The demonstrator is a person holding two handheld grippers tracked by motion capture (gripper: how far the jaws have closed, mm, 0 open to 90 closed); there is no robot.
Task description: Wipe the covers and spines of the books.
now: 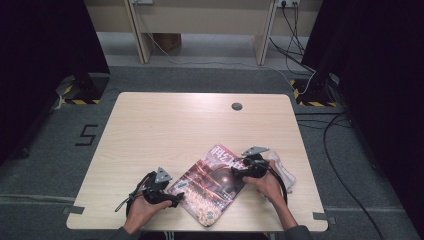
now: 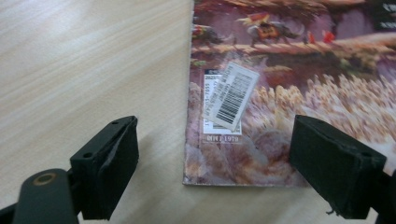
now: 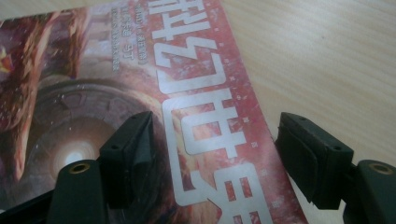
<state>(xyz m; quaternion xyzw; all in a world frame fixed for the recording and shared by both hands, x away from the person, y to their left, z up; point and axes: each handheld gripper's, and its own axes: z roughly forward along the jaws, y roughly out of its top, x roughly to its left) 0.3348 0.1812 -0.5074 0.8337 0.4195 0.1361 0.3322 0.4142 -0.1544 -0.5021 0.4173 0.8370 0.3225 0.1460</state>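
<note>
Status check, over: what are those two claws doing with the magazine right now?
Left claw open, jaws either side of magazine corner. Right claw open over its title edge. Magazine flat on table. White cloth beside right hand, not blocking.

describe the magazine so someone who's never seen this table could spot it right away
On the pale wooden table, look at the near edge, between the person's two hands. The magazine lies flat and askew there, with the left hand-held gripper at its corner. Unlike the white cloth beside it, it has a glossy red-brown cover, big white characters and a barcode sticker.
</note>
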